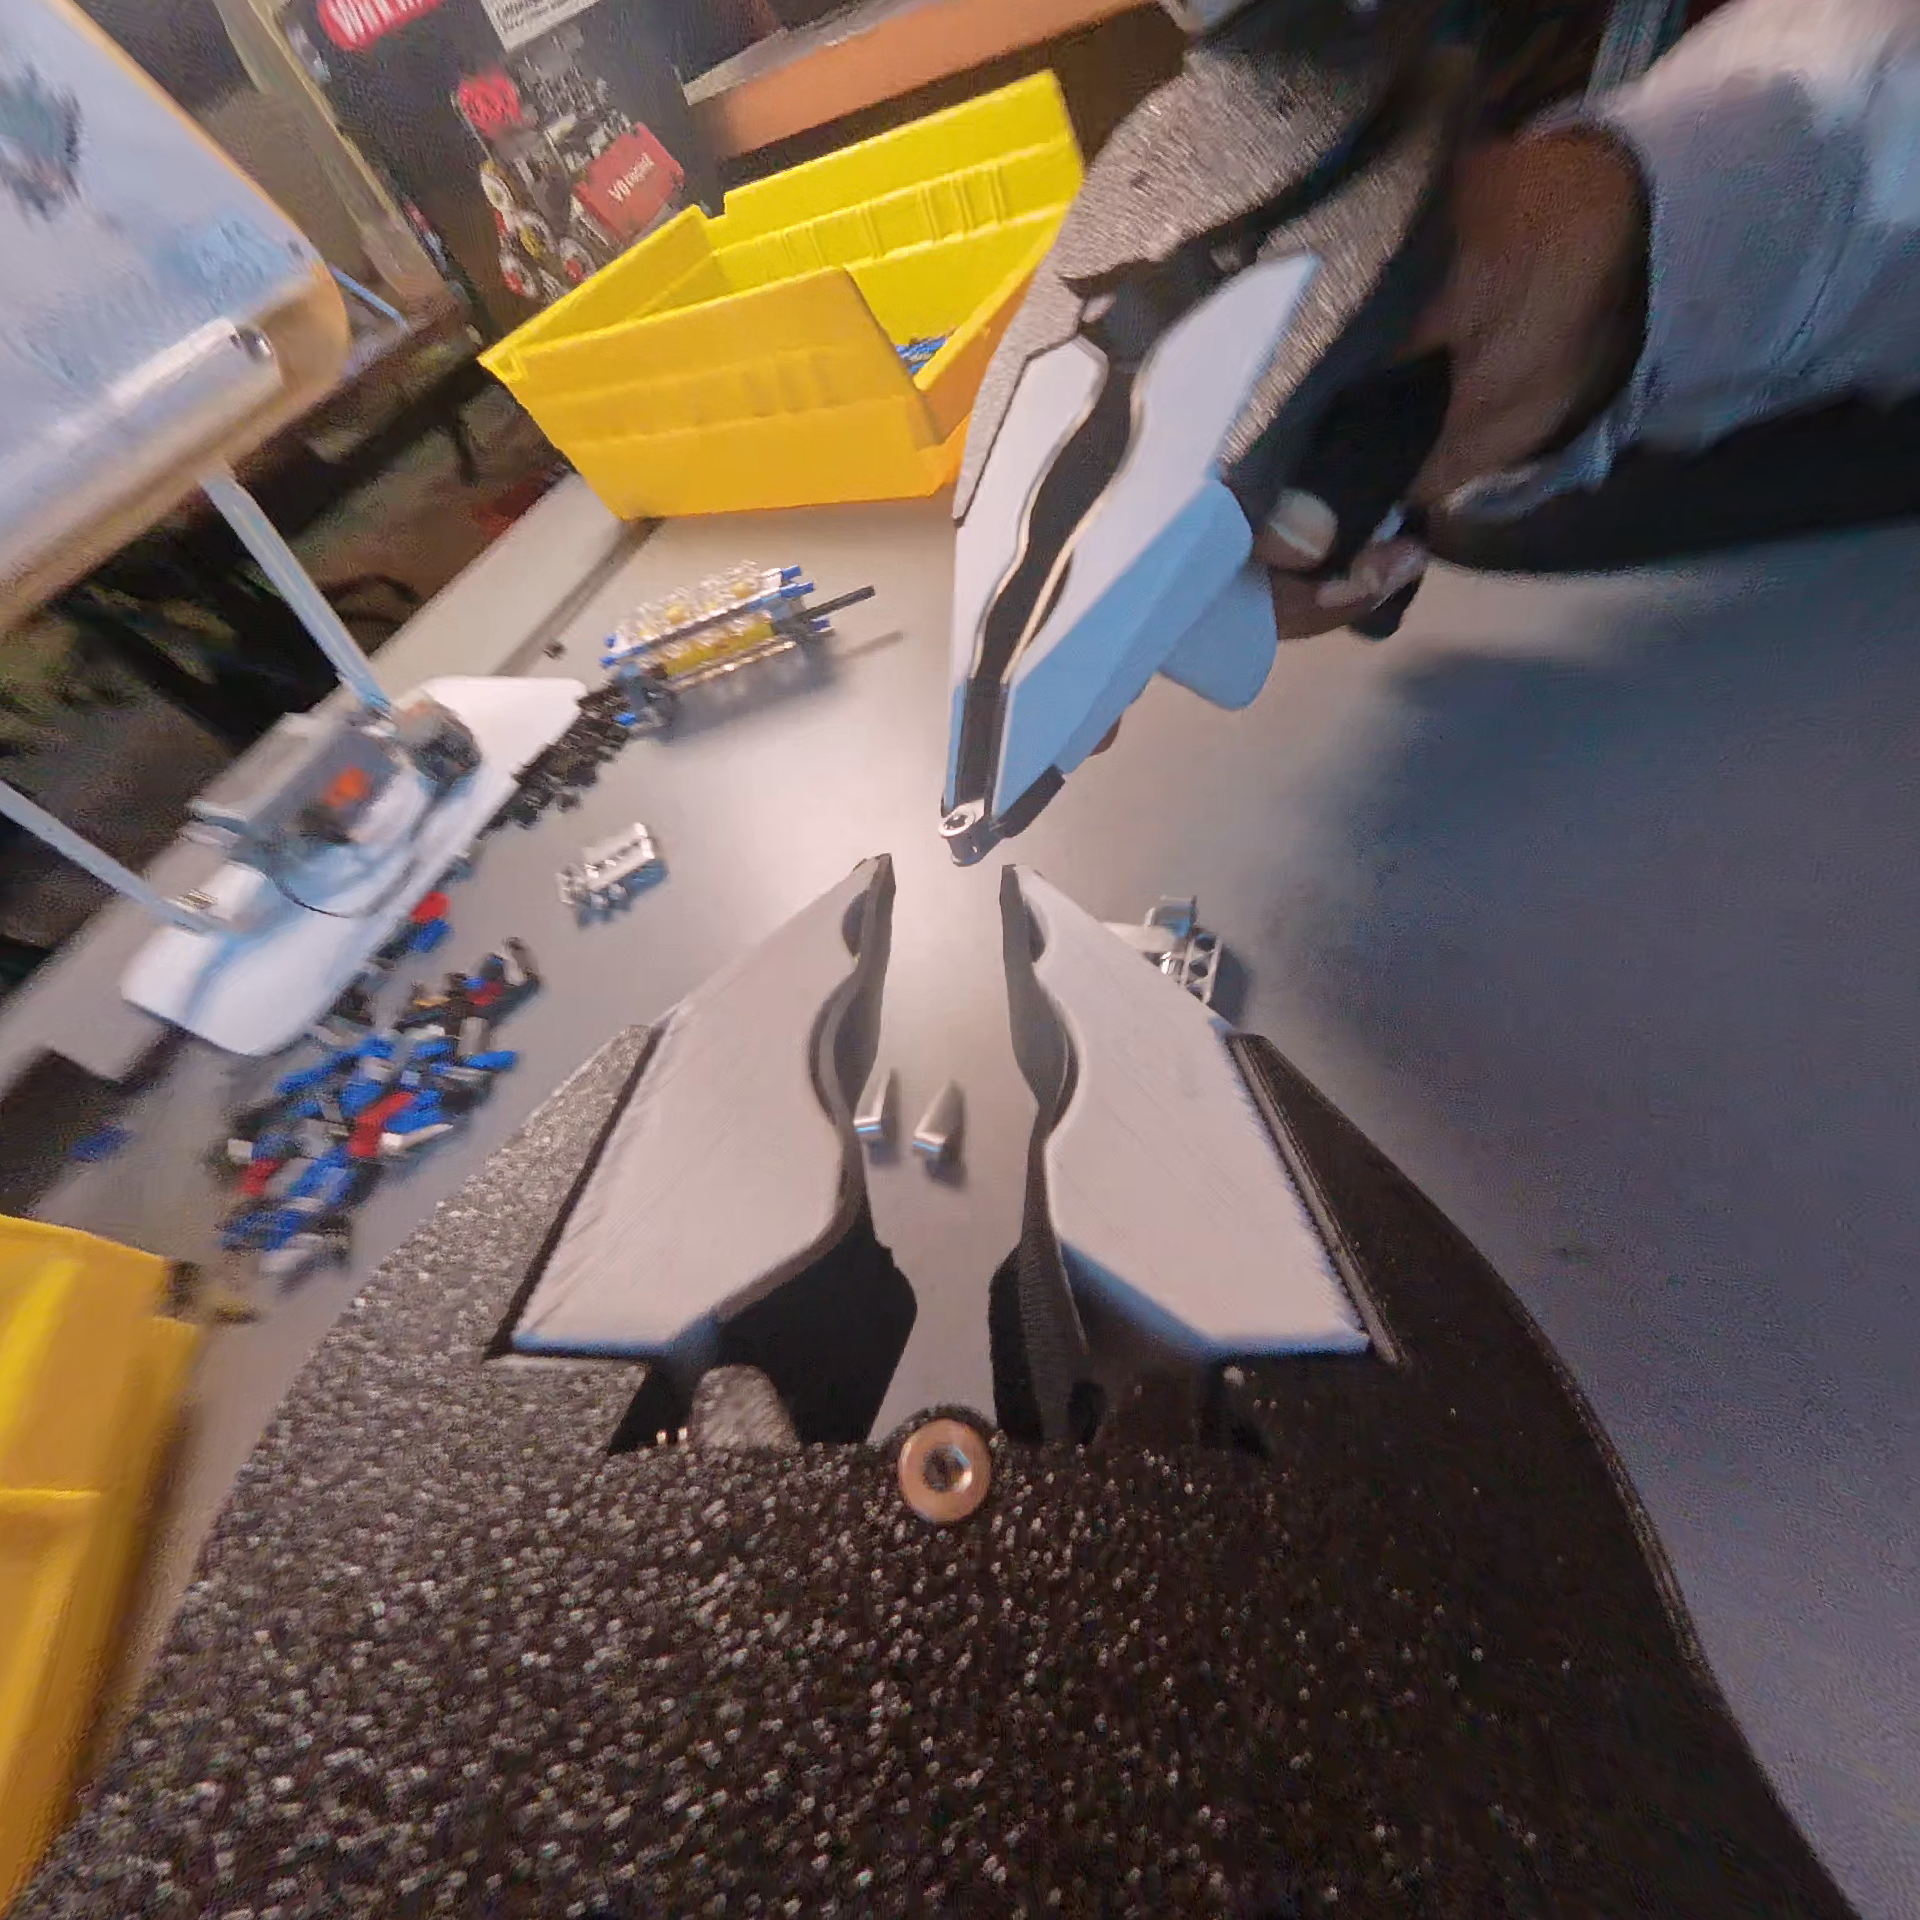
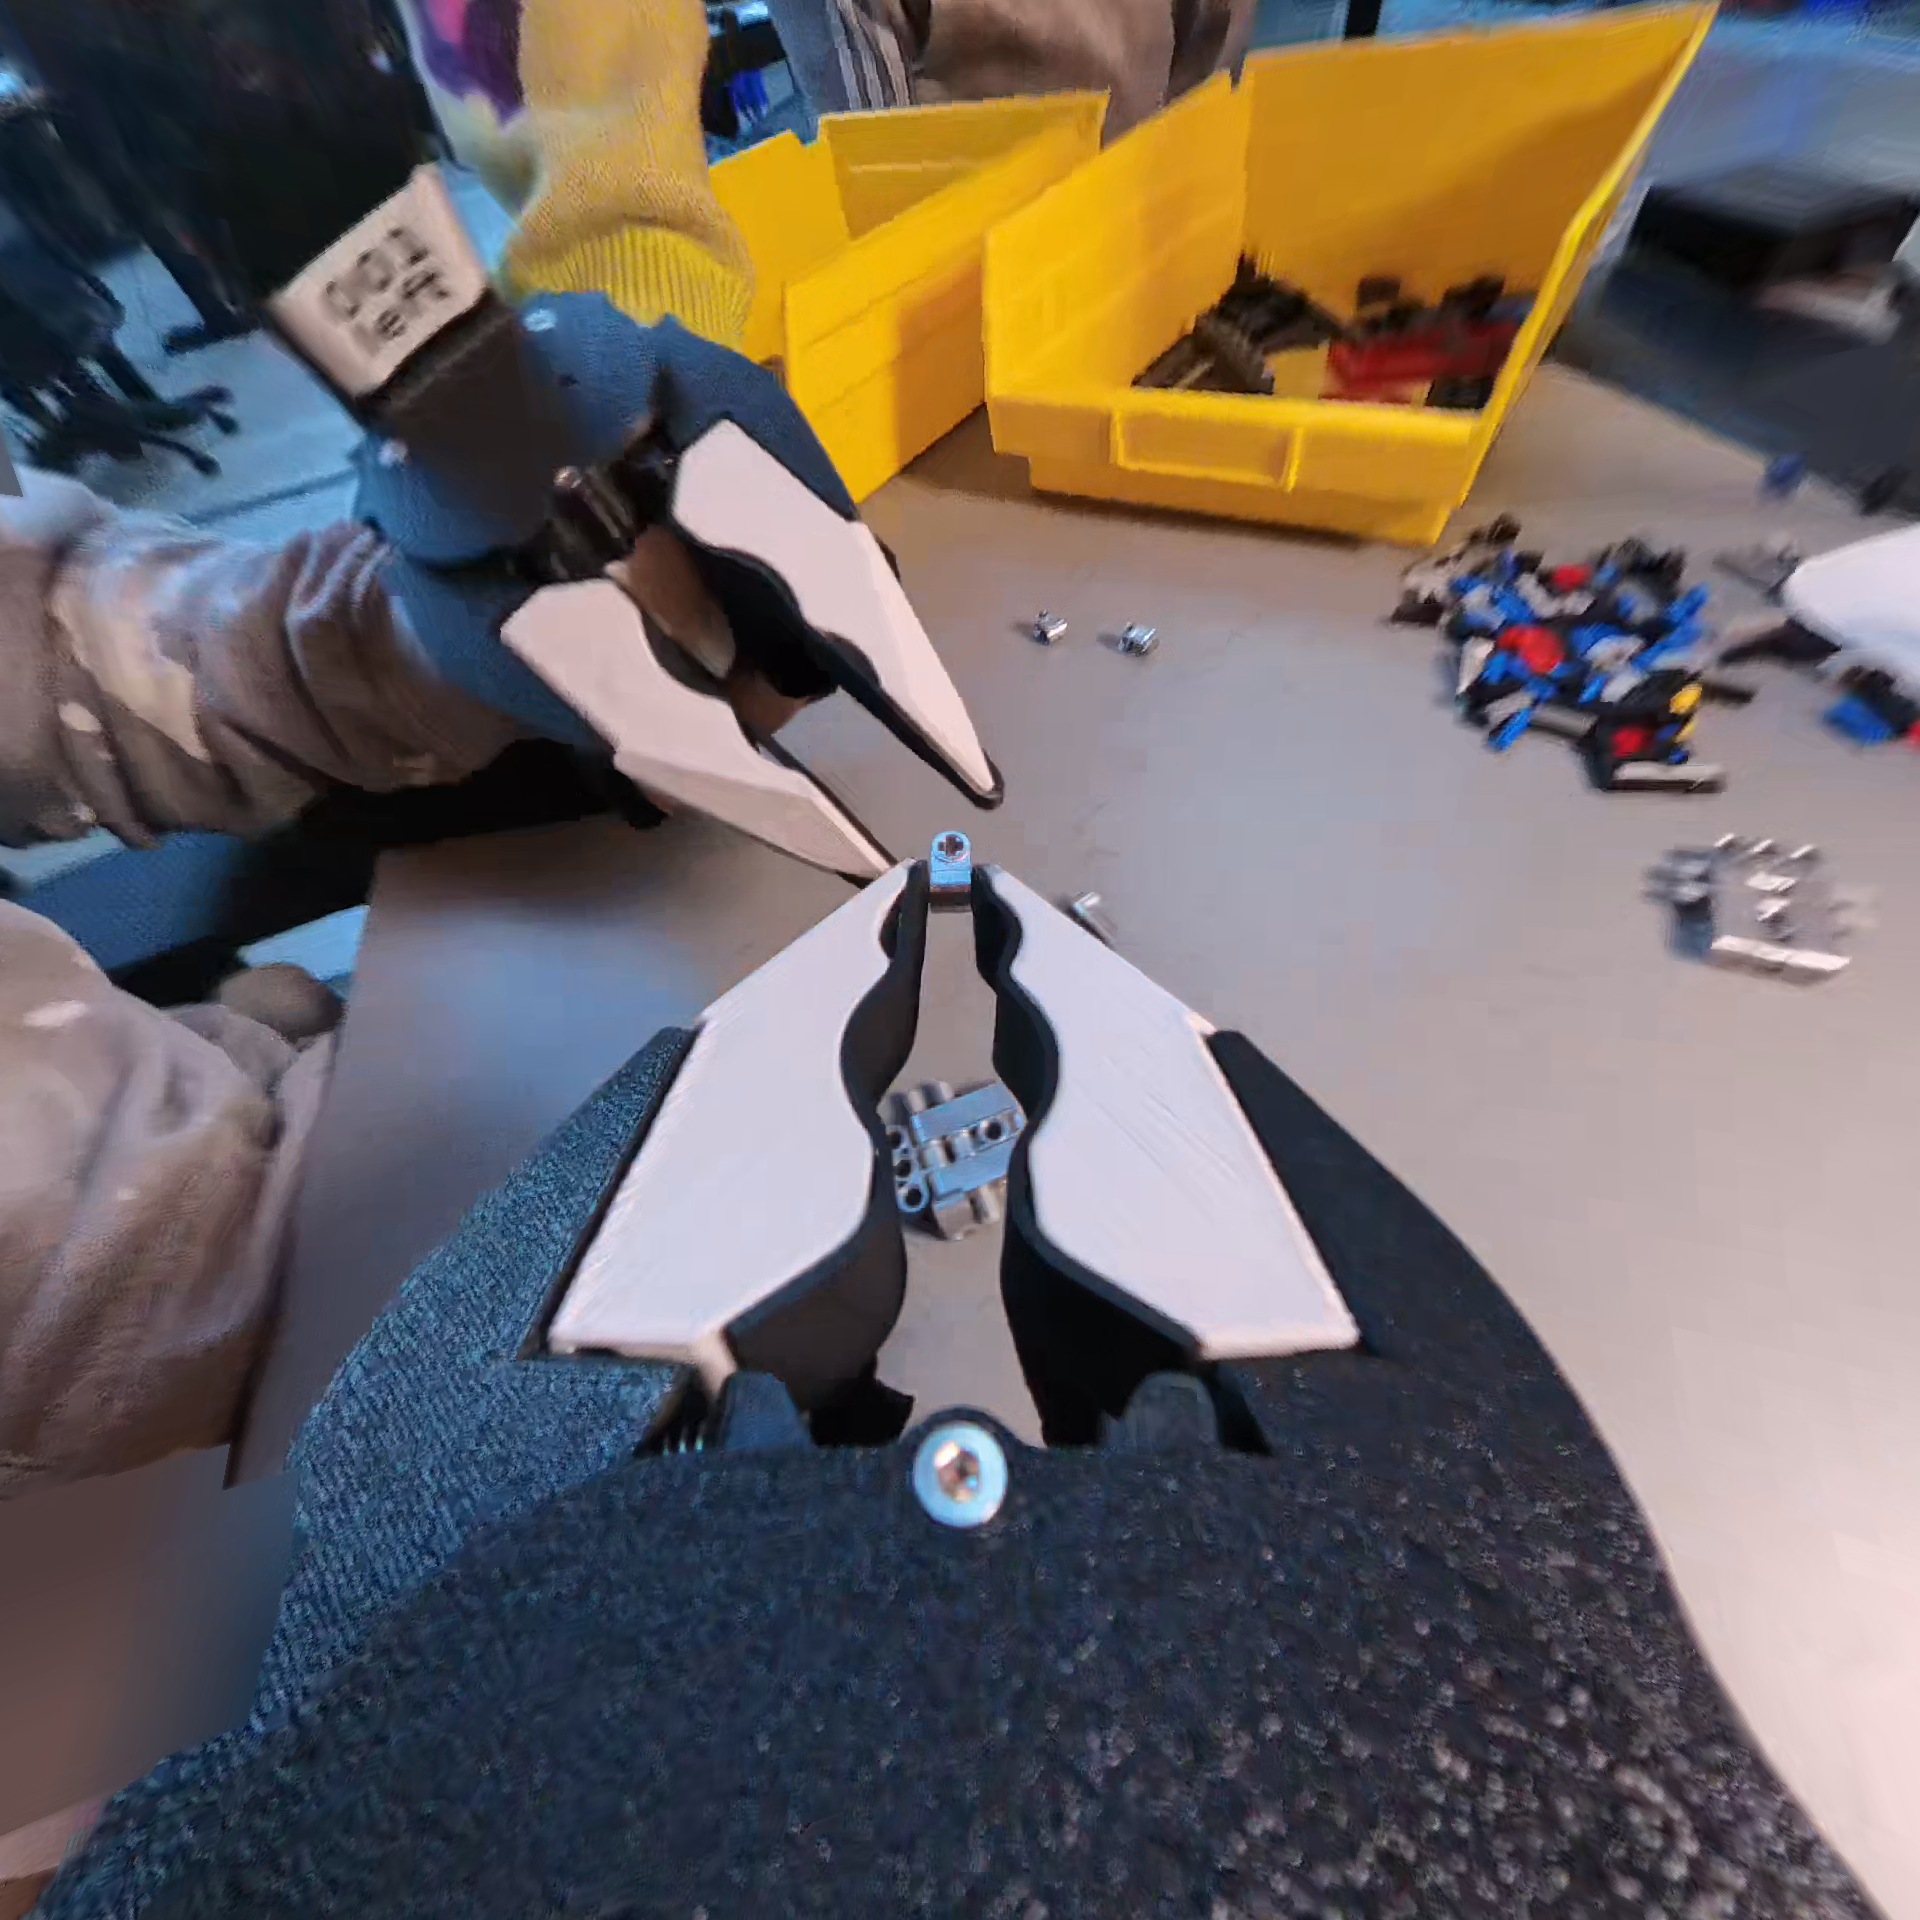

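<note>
Grey and small, a studded connector piece (image 2: pixel 950 862) sits pinched at the very tips of the right tool (image 2: pixel 948 883), whose fingers are closed hard on it and hold it clear of the desk (image 2: pixel 1299 1091). The left tool (image 1: pixel 943 873) faces it tip to tip, jaws standing apart with nothing between them. Its nearer fingertip is just beside the held piece; I cannot tell whether the two touch.

Under the right tool, seen through the gap between its fingers, lies a grey block assembly (image 2: pixel 951 1153) on the desk. Two small grey bits (image 2: pixel 1091 632) lie farther off. To the right there is a loose pile of blue, red and black pieces (image 2: pixel 1579 655), and nearer than that a cluster of grey parts (image 2: pixel 1756 914). Yellow bins (image 2: pixel 1247 457) stand at the far edge, one holding dark and red parts.

Much is hard to read. The grey assembly is mostly covered by the tool's fingers, so its shape is a guess. From the left wrist view, a white object with an orange spot (image 1: pixel 312 831) at the far left is smeared by blur, and so is a long blue and yellow build (image 1: pixel 717 634) beyond it. What the second bin holds stays out of sight
</note>
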The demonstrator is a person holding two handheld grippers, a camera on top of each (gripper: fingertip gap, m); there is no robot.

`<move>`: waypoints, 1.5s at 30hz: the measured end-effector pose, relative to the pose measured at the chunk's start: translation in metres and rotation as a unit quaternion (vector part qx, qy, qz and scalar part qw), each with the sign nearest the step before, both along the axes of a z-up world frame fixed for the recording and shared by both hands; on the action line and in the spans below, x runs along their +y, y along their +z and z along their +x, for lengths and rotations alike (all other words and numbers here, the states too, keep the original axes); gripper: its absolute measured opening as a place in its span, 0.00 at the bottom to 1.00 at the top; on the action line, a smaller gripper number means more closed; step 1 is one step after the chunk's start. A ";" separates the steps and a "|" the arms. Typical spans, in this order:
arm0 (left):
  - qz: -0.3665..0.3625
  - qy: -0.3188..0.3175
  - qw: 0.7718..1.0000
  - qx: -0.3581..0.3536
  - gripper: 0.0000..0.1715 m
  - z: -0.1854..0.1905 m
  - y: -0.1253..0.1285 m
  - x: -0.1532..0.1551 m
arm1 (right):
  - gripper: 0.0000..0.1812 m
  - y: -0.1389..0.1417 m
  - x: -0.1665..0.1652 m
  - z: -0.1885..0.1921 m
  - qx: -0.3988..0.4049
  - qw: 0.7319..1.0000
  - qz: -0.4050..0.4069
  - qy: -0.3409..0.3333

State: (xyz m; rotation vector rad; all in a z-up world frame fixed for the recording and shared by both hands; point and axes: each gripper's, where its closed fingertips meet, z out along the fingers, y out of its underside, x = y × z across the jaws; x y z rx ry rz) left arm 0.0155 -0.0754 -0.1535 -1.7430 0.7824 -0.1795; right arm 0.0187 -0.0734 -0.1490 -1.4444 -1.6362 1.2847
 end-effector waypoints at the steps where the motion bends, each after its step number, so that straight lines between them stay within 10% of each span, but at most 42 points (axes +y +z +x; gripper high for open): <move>1: 0.028 0.006 0.998 0.055 0.11 0.000 -0.002 0.001 | 0.04 -0.003 -0.001 -0.001 -0.012 0.999 -0.035 0.000; 9: 0.104 0.023 0.968 0.227 0.00 0.000 -0.012 0.003 | 0.04 -0.017 -0.004 0.002 -0.067 0.984 -0.166 -0.003; 25: 0.091 0.001 0.989 0.118 0.09 0.015 0.003 -0.001 | 0.04 -0.006 -0.012 0.000 -0.039 0.955 -0.294 0.018; 45: 0.152 -0.002 0.966 0.207 0.07 0.013 0.004 -0.007 | 0.04 0.004 -0.018 0.006 -0.023 0.890 -0.451 0.053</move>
